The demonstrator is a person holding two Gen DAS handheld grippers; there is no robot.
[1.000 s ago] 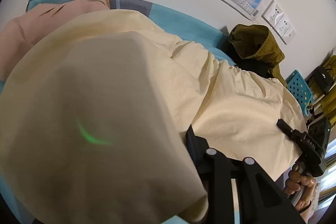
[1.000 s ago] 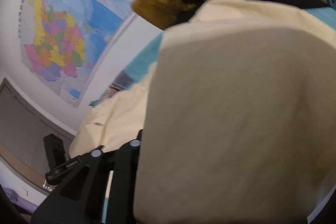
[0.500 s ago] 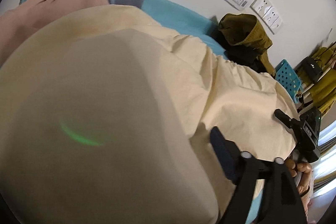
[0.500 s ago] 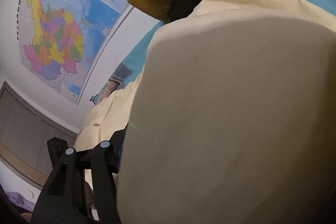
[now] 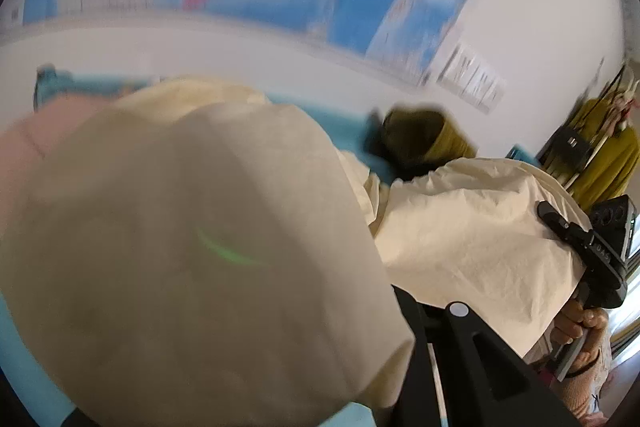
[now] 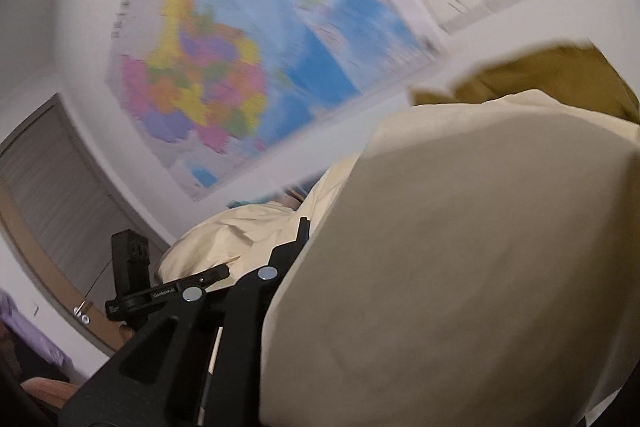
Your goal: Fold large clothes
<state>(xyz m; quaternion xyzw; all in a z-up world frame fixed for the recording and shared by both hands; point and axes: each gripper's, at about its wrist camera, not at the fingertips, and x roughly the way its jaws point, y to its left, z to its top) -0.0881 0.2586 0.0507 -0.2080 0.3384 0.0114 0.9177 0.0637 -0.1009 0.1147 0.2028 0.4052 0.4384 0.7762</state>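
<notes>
A large cream garment [image 5: 460, 235] hangs stretched between my two grippers above the blue bed [image 5: 352, 123]. My left gripper [image 5: 396, 303] is shut on one edge of it; the cloth drapes over the fingers and fills the left of that view. My right gripper [image 6: 308, 239] is shut on the other edge, and the cloth [image 6: 460, 267] covers the right half of its view. The right gripper's body and the hand holding it show in the left wrist view [image 5: 592, 255]. The left gripper's body shows in the right wrist view [image 6: 132, 267]. Fingertips on both are mostly hidden by cloth.
A pink garment [image 5: 44, 135] lies on the bed at the left. An olive-green garment [image 5: 420, 139] is heaped by the wall. A world map [image 6: 224, 67] hangs on the white wall. A rack with a yellow-green garment [image 5: 604, 155] stands at the right.
Both grippers have risen and tilted up with the cream garment; the map and wall now fill more of each view. The views are motion-blurred.
</notes>
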